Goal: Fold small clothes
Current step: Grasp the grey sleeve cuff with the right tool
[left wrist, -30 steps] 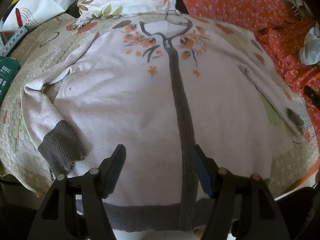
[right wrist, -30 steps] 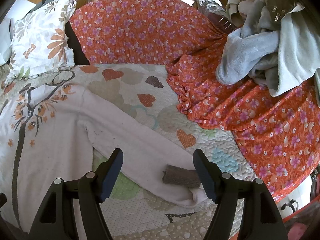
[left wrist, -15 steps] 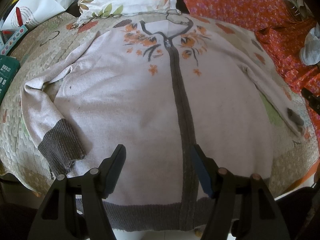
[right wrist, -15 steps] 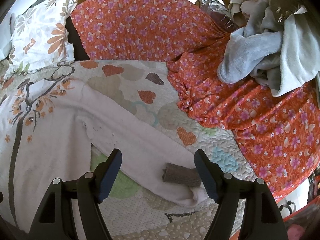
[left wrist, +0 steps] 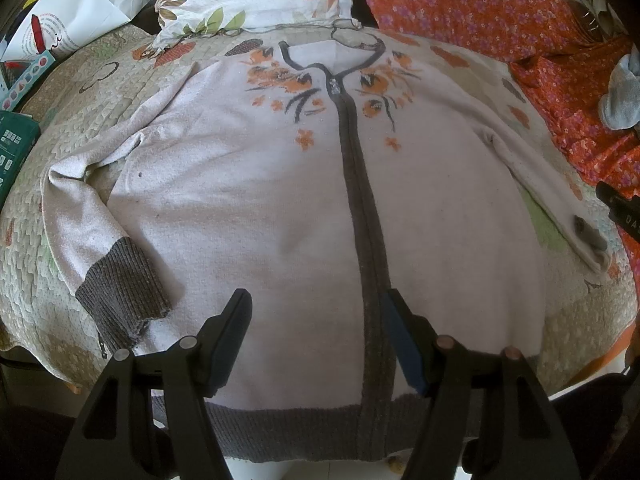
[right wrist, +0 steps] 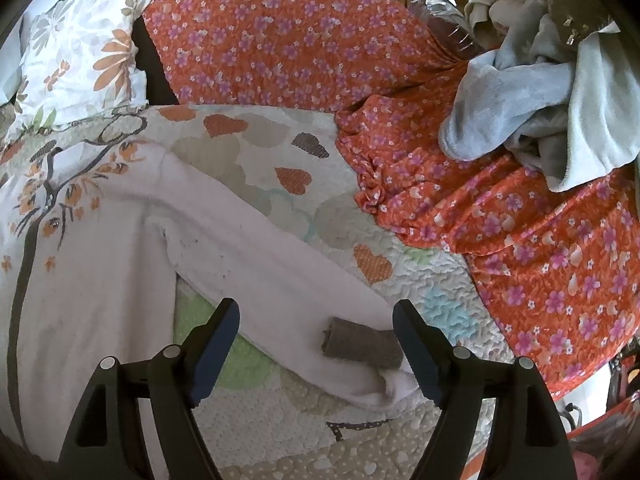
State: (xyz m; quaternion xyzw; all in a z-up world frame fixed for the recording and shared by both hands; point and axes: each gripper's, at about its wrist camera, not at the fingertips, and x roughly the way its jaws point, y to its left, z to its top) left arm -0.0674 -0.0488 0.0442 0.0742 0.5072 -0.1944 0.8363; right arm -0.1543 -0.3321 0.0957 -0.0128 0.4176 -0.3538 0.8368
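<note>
Cardigan flat, front up, on quilt; right sleeve angled out, cuff doubled back
Left gripper, right gripper: jaws spread, empty
Risk: doubled cuff slips from pinch, sleeve folds crooked

The changes over the last second are slight. In the right wrist view the right tool has eased toward the sleeve: the grey cuff, which lay clear between the fingers, now sits with its right end just beside the right finger, and the sleeve reaches further in between the wide-apart jaws. The orange floral cover and the pale towel sit a little higher in that view.

In the left wrist view the cardigan has drifted only a touch lower and to the right, and its left sleeve cuff with it.
</note>
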